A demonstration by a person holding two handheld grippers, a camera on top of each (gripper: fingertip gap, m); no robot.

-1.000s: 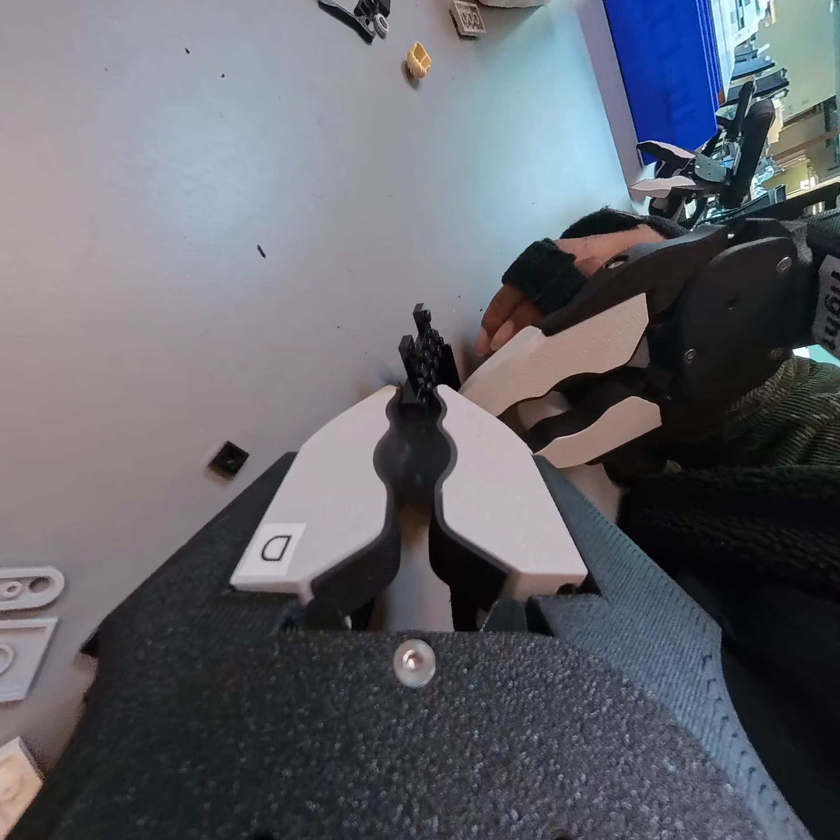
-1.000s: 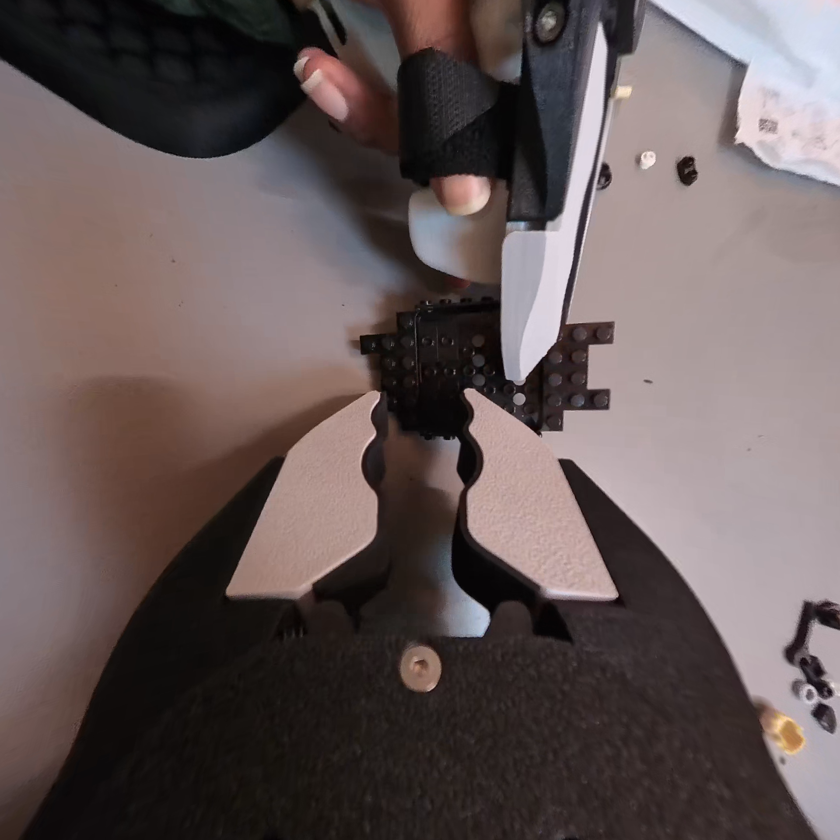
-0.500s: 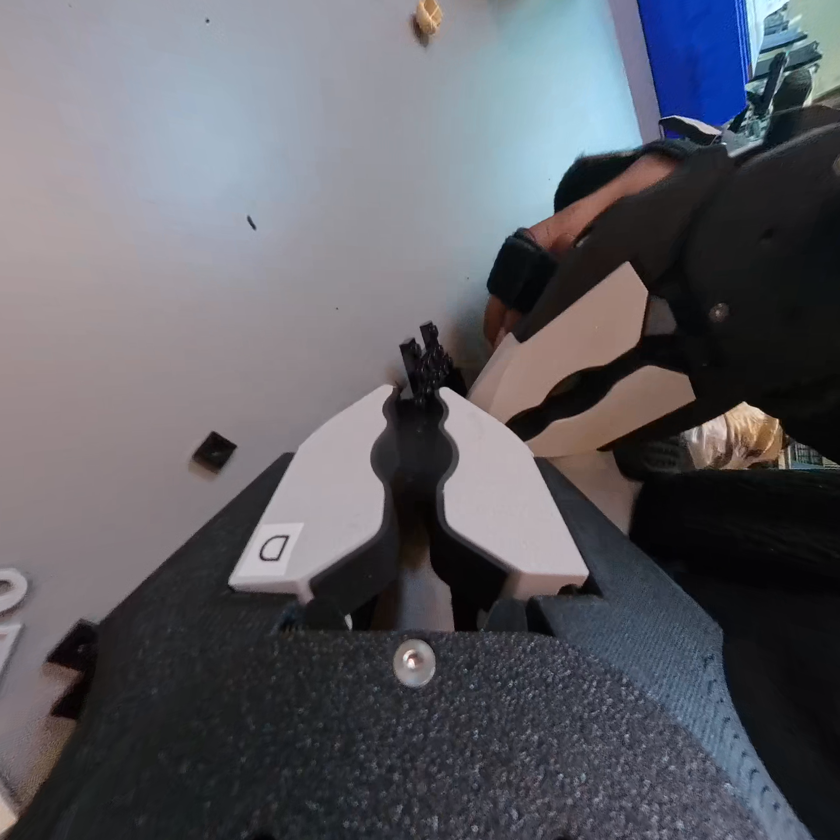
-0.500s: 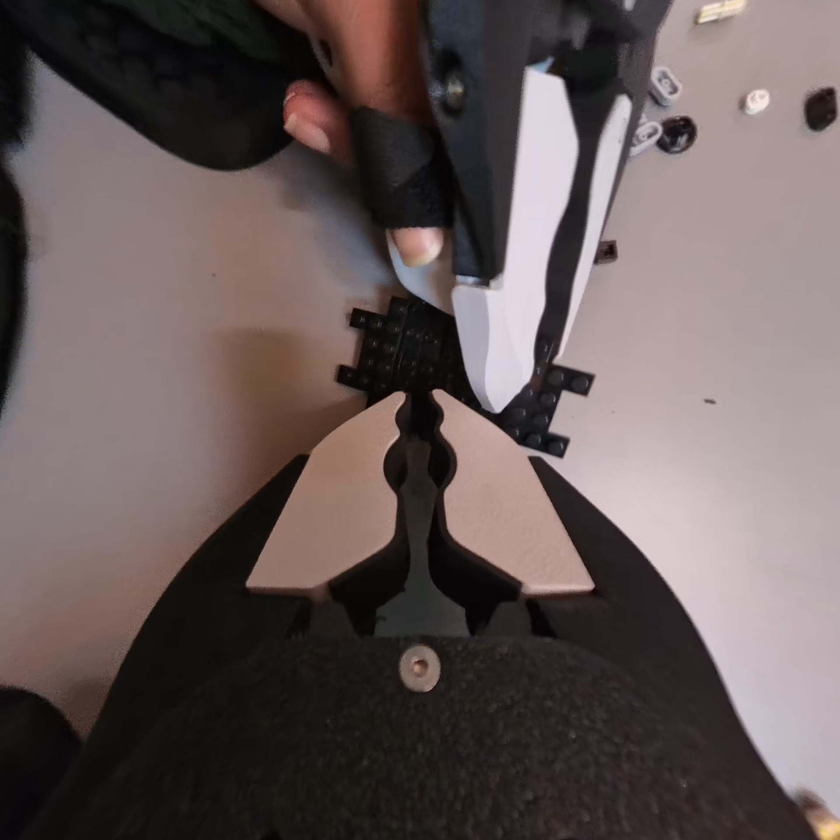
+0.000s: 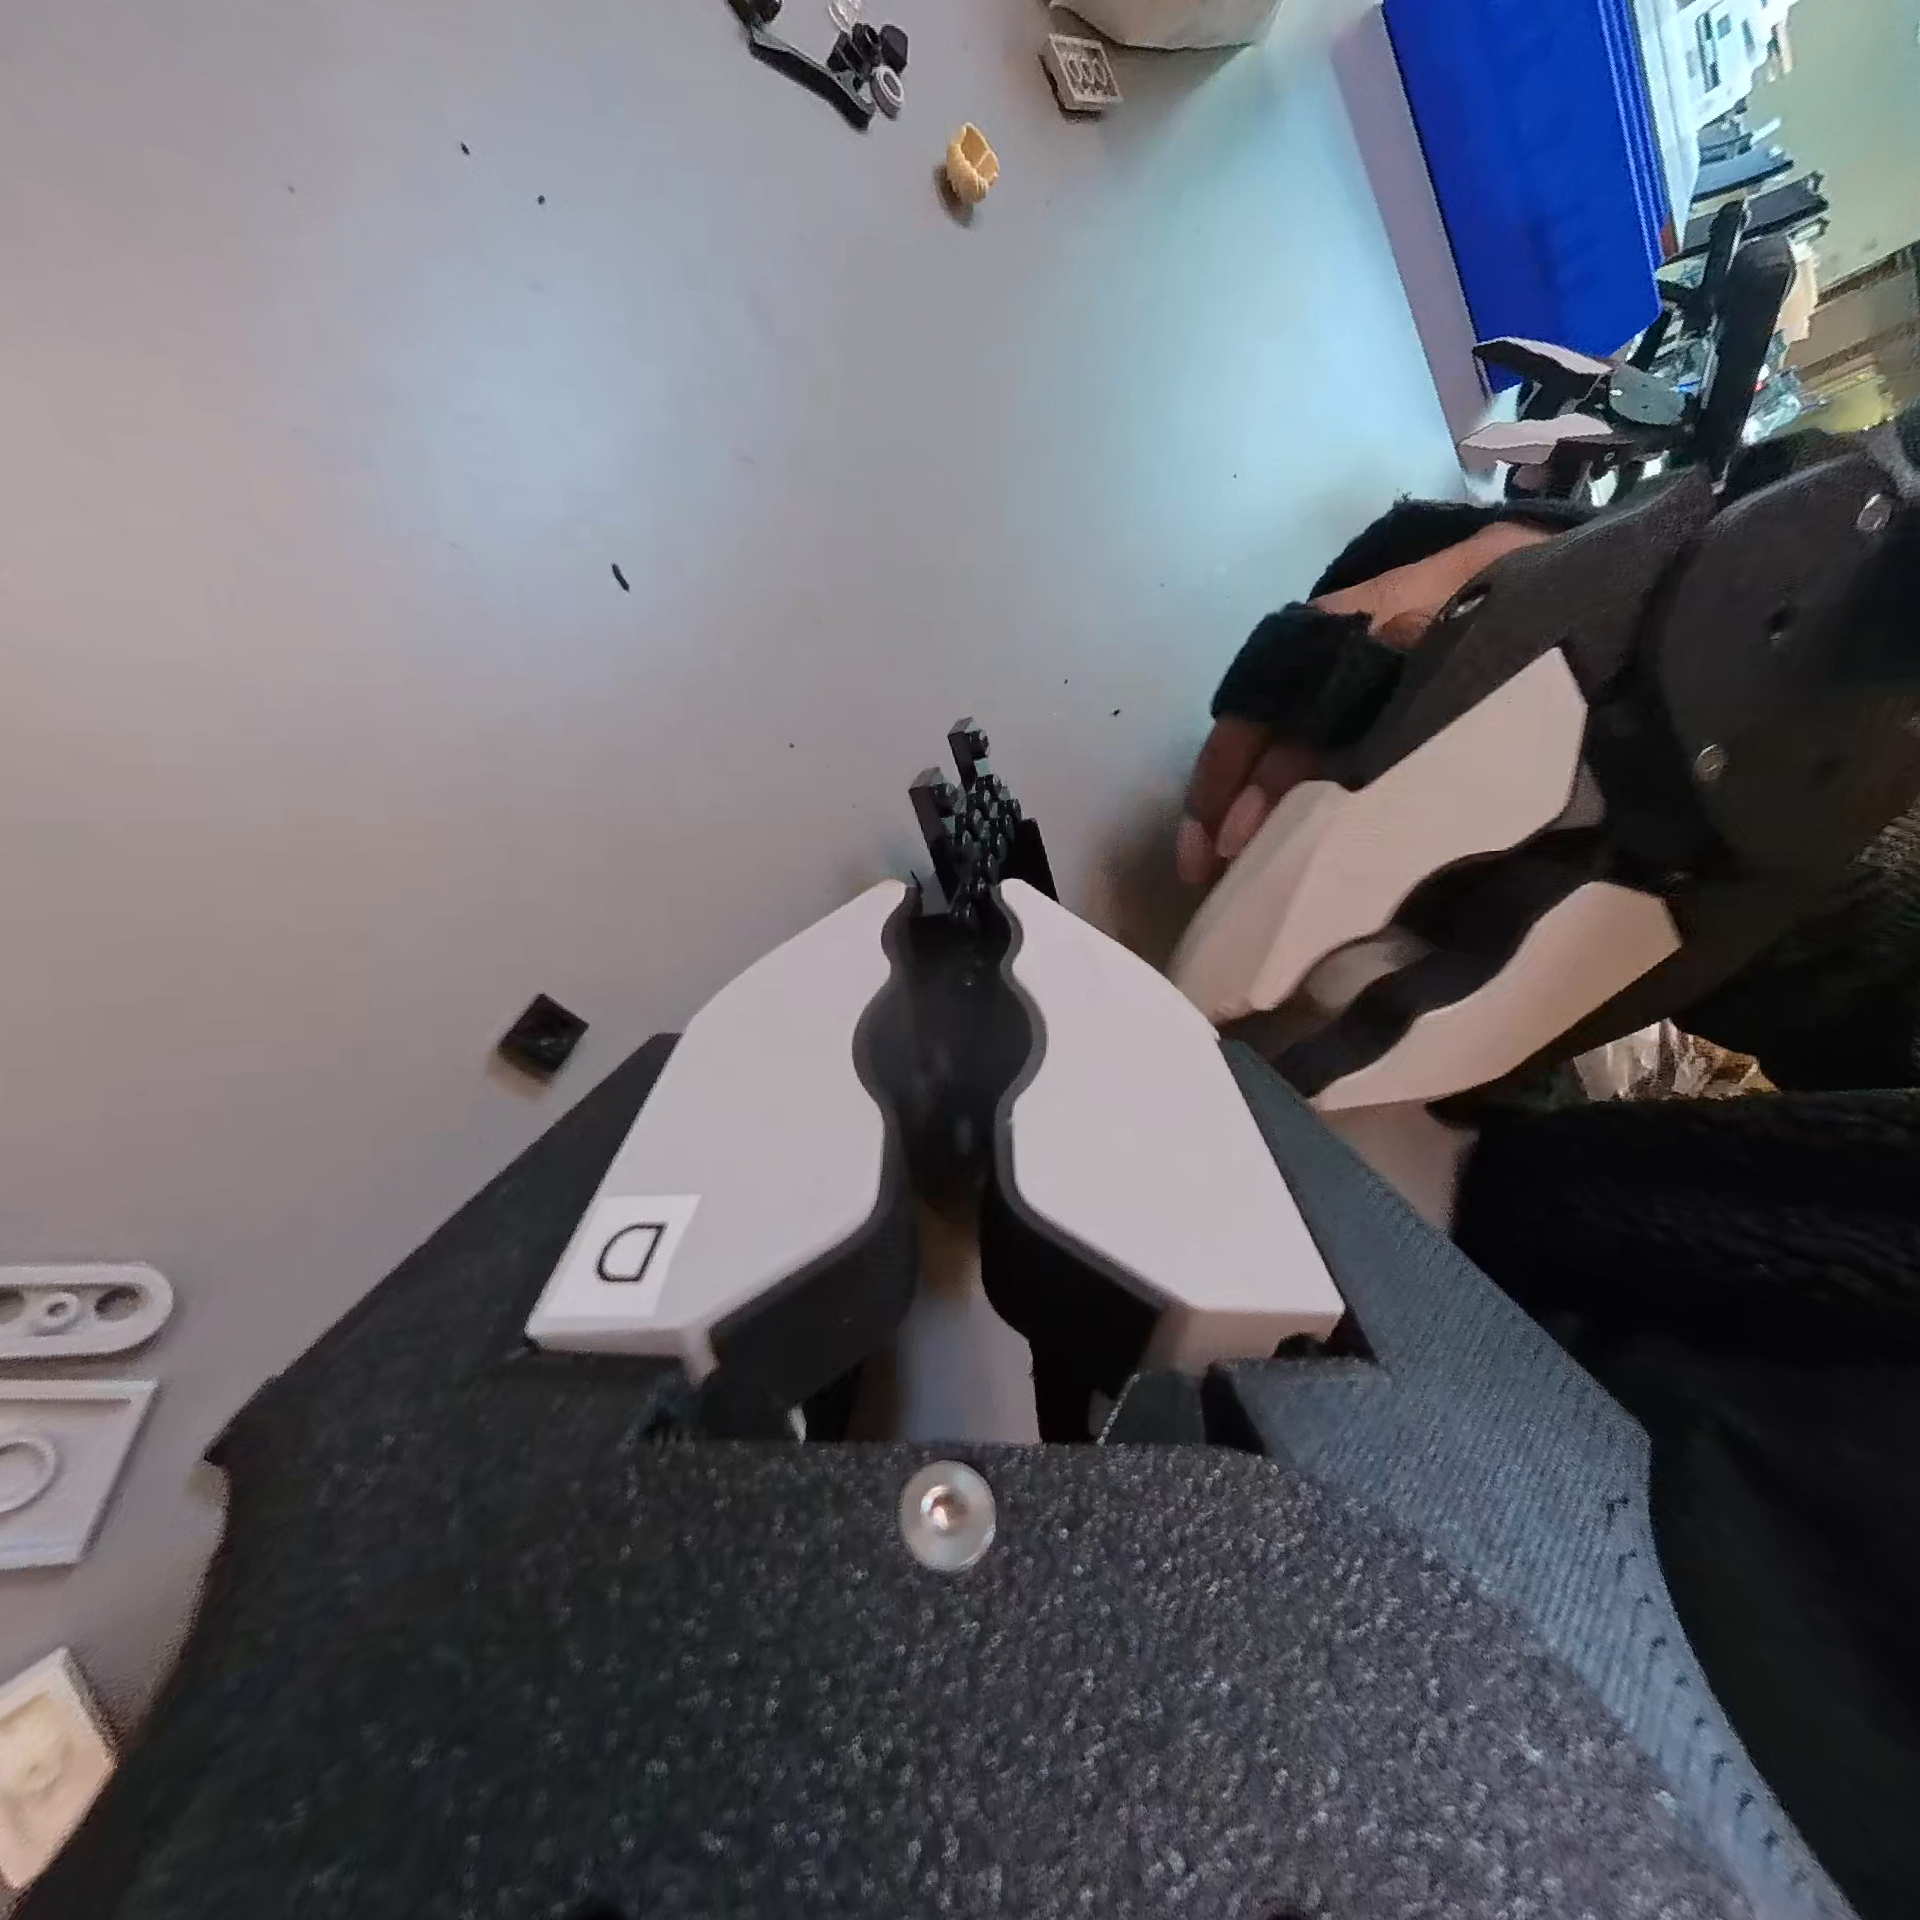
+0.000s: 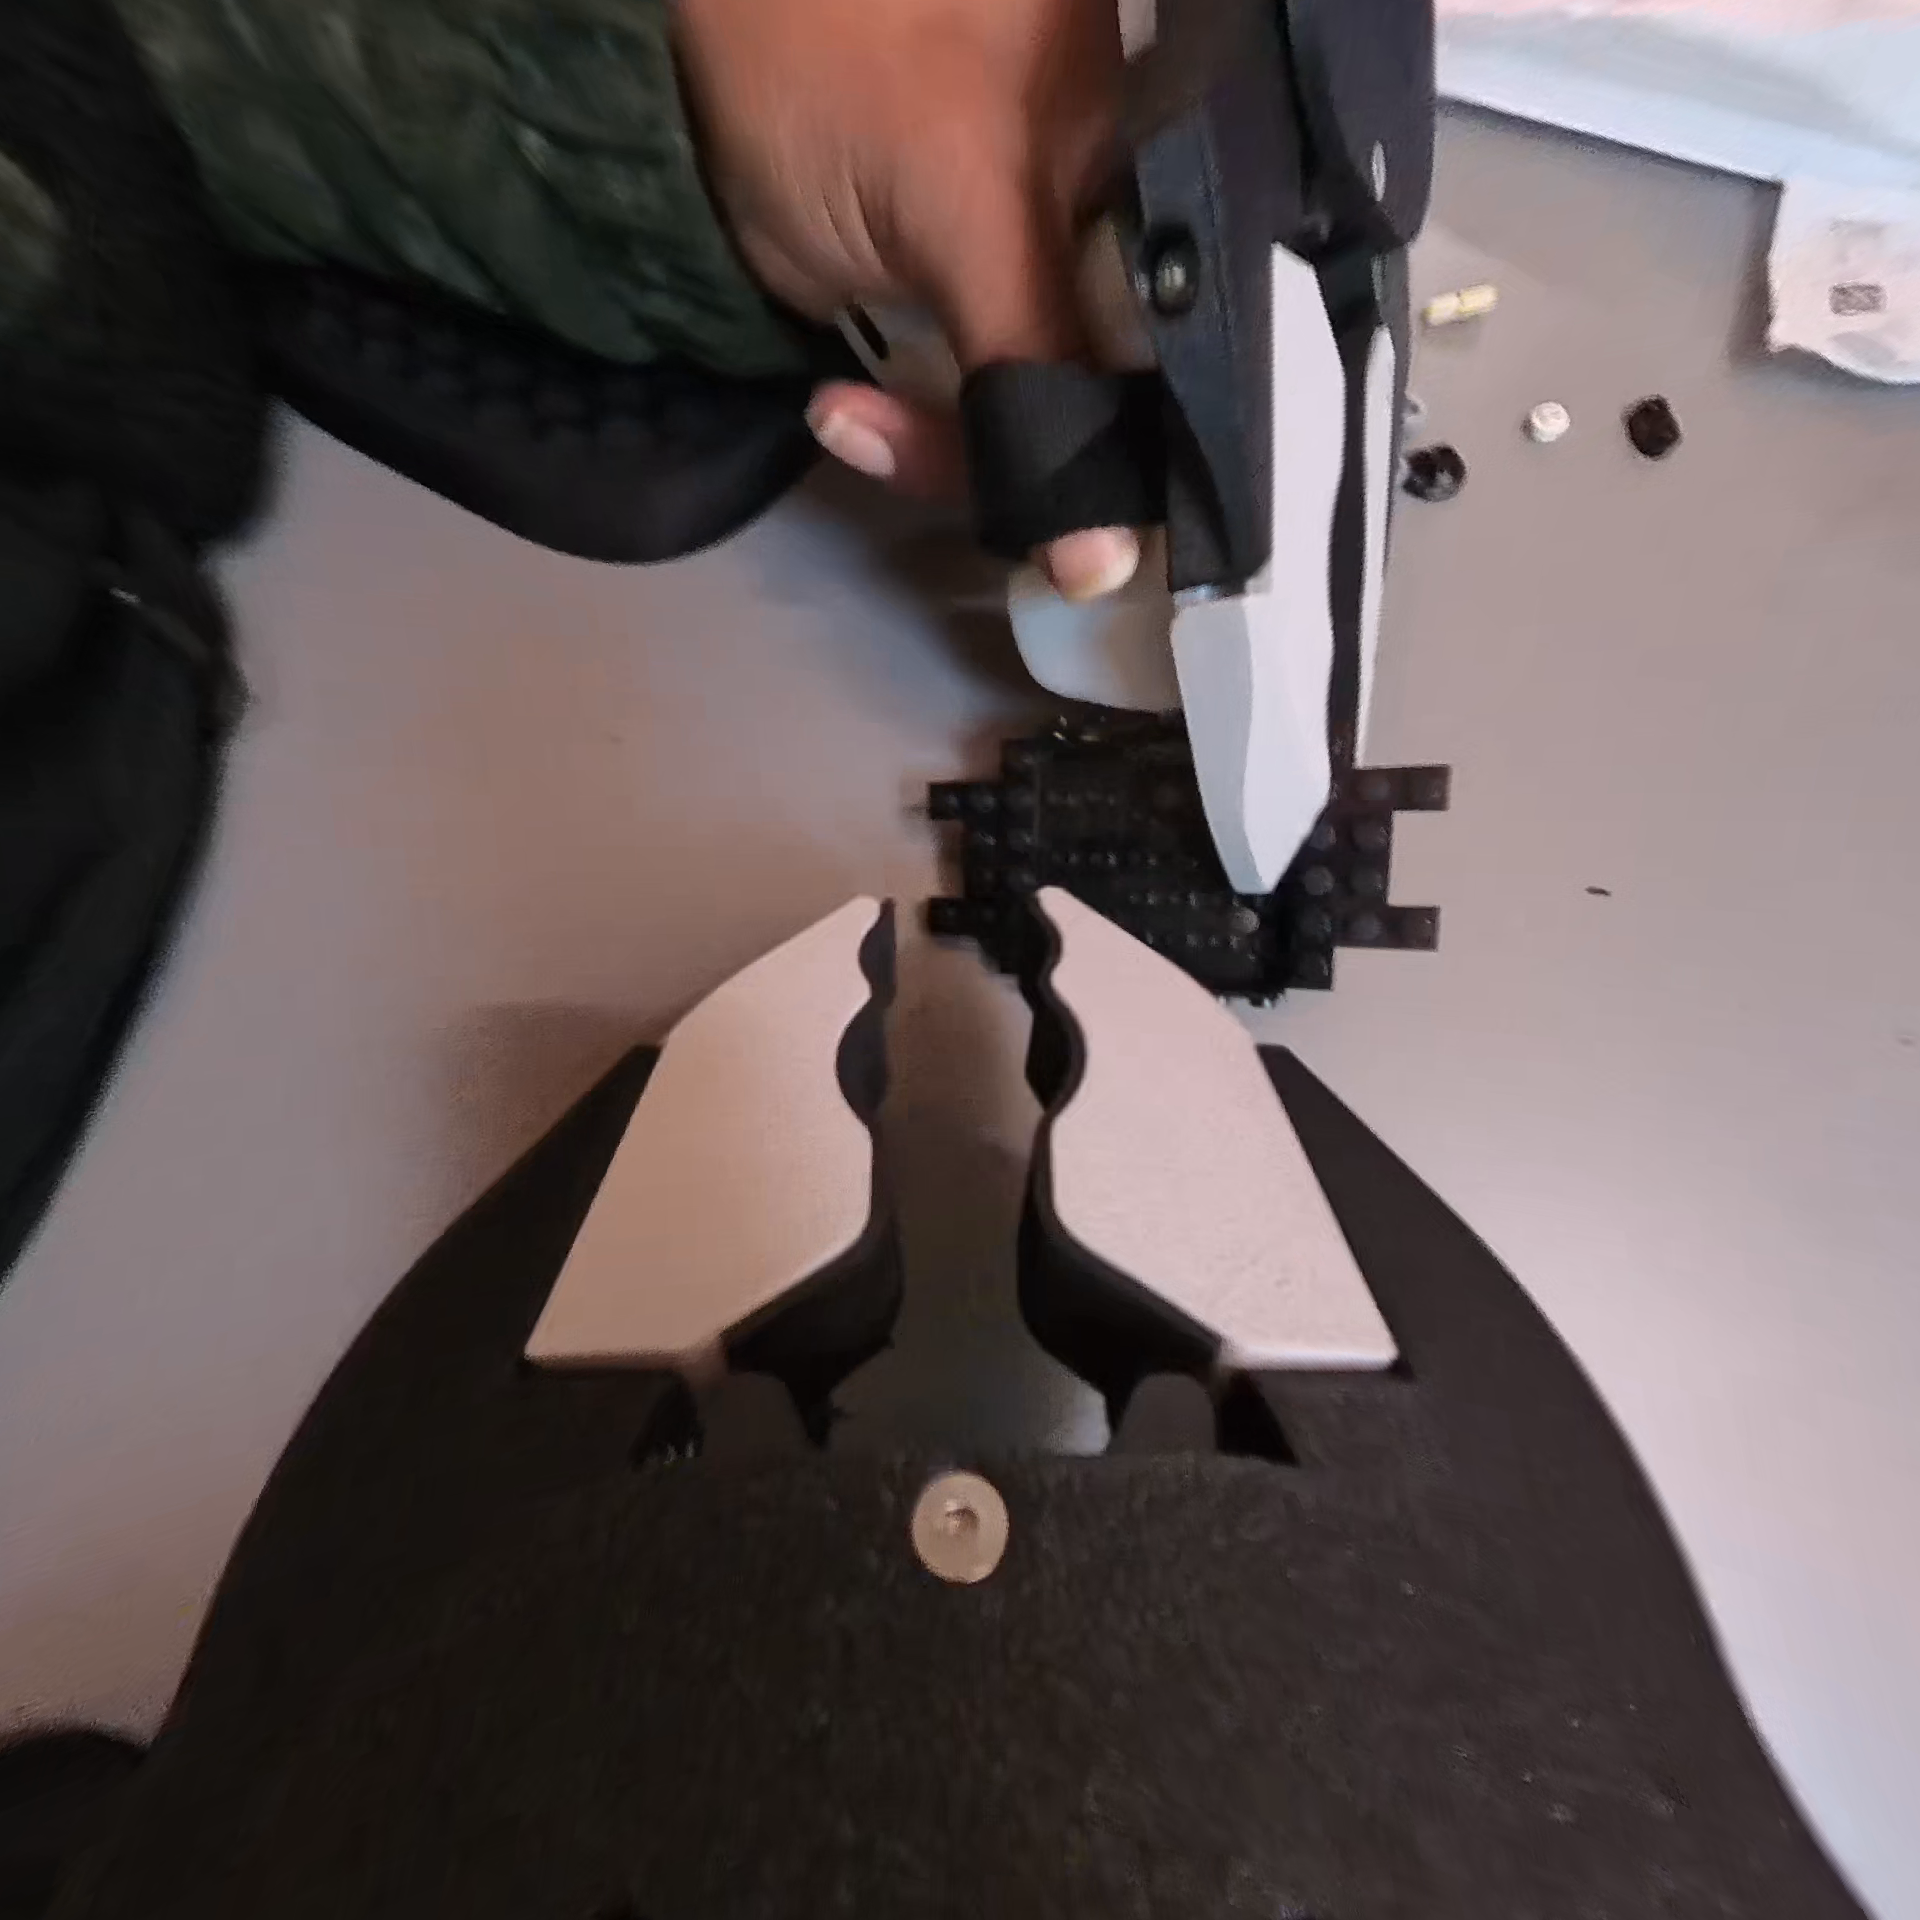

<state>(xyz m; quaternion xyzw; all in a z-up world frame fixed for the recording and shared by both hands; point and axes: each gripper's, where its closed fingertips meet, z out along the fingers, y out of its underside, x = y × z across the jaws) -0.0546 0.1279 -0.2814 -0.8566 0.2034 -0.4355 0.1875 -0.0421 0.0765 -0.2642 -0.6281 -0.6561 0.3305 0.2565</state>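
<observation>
A black studded plate assembly (image 5: 977, 821) sticks out edge-on from my left gripper (image 5: 961, 894), which is shut on it just above the grey table (image 5: 416, 520). In the right wrist view the same plate (image 6: 1101, 842) shows face-on, with the left gripper (image 6: 1262, 852) coming down from above and pinching its right part. My right gripper (image 6: 961, 914) is open, and bare table shows between its fingers. Its right fingertip (image 6: 1060, 914) overlaps the plate's near left corner and its left fingertip stands clear. The right gripper also shows at the right of the left wrist view (image 5: 1257, 1029).
Small loose pieces lie on the table: a tan piece (image 5: 971, 166), black parts (image 5: 831, 57), a black square (image 5: 540, 1039), and grey flat parts (image 5: 73, 1309). More small pieces (image 6: 1434, 473) and a paper sheet (image 6: 1849, 301) lie behind. A blue panel (image 5: 1527, 177) stands beyond the table's edge.
My right gripper's fingers drew nearly together at the plate's near edge half a second ago; now they stand apart again, shifted toward its left corner. My left gripper has kept its hold.
</observation>
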